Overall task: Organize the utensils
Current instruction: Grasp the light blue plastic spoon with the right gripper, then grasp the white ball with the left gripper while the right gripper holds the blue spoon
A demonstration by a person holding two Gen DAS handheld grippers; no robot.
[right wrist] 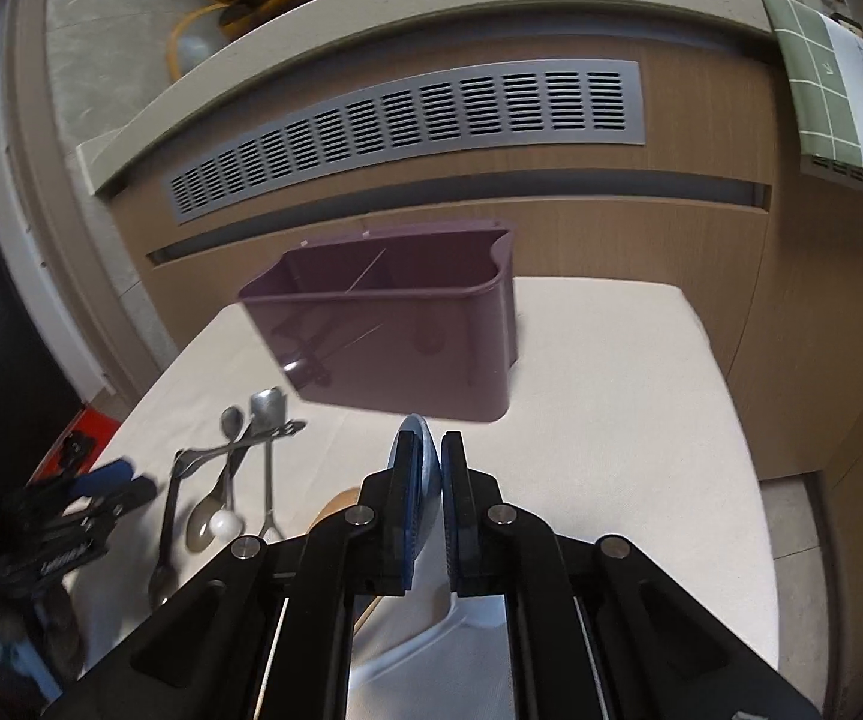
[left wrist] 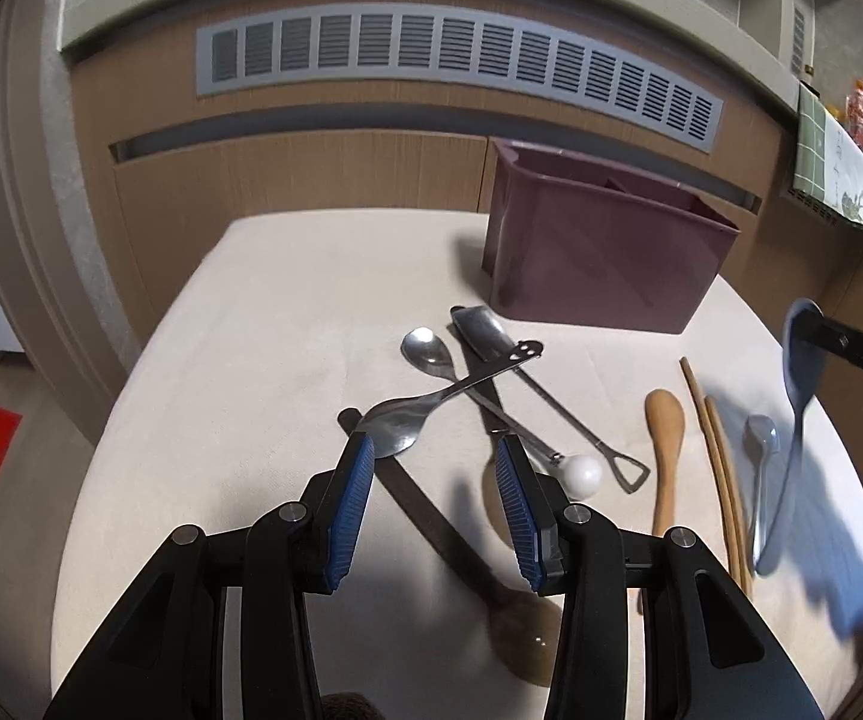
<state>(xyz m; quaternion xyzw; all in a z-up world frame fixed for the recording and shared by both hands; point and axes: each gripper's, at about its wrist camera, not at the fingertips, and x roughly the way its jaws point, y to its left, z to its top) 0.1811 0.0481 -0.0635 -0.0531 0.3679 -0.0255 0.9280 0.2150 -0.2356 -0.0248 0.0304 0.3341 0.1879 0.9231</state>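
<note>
A purple utensil bin (left wrist: pixel 605 246) with a divider stands at the back of the cream table (left wrist: pixel 251 360); it also shows in the right wrist view (right wrist: pixel 395 336). My right gripper (right wrist: pixel 429 450) is shut on a blue-grey spoon (right wrist: pixel 422 480) and holds it above the table, short of the bin; the spoon also shows in the left wrist view (left wrist: pixel 794 414), hanging in the air. My left gripper (left wrist: pixel 434 450) is open and empty, just above a pile of metal spoons (left wrist: pixel 425 348) and a dark wooden spoon (left wrist: pixel 461 546).
A light wooden spoon (left wrist: pixel 665 438), wooden chopsticks (left wrist: pixel 722 468) and a grey spoon (left wrist: pixel 761 450) lie right of the pile. A white-ball-ended utensil (left wrist: pixel 581 471) lies by my left gripper's right finger. A wooden cabinet with a vent grille (left wrist: pixel 461 60) stands behind the table.
</note>
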